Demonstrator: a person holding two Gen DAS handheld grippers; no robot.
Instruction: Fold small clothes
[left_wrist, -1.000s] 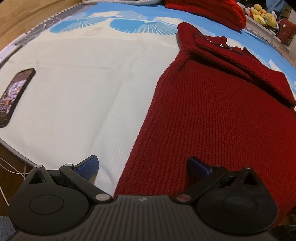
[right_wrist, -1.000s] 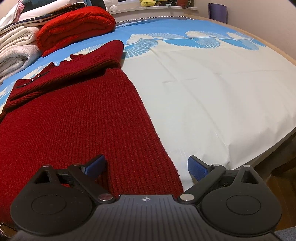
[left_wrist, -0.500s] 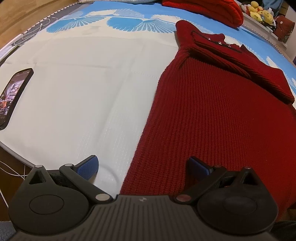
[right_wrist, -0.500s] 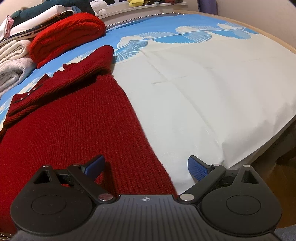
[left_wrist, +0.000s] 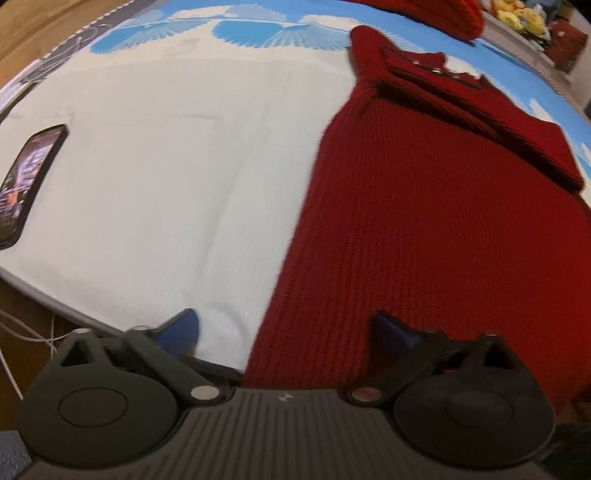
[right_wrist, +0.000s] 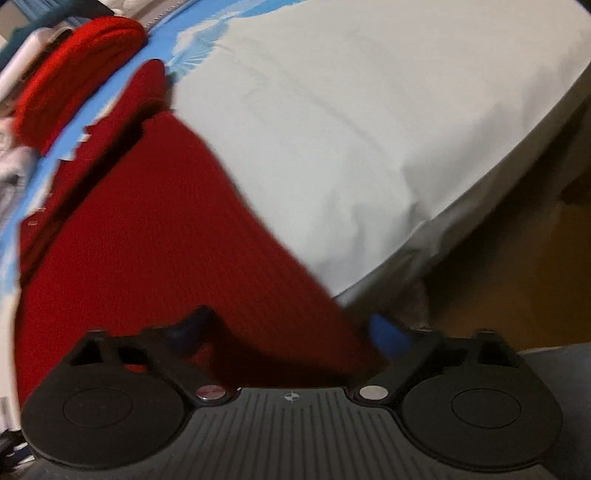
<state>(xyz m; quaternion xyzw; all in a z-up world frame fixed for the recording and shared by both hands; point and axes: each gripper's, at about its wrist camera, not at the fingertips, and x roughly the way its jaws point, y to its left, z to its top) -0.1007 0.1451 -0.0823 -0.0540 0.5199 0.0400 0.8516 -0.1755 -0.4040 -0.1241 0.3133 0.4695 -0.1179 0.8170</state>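
Right hand-held gripper (right_wrist: 291, 330) rolled, closing over dark-red ribbed sweater's (left_wrist: 436, 229) flat hem.

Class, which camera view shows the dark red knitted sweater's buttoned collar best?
The left wrist view: the dark red knitted sweater is sharp there, its buttoned collar and knit ribs clear. The right wrist view is motion-blurred; its collar shows only as faint smeared marks.

A bed (left_wrist: 155, 192) with a white, blue-patterned sheet (left_wrist: 258, 29) stands on a wooden floor (right_wrist: 517, 266).
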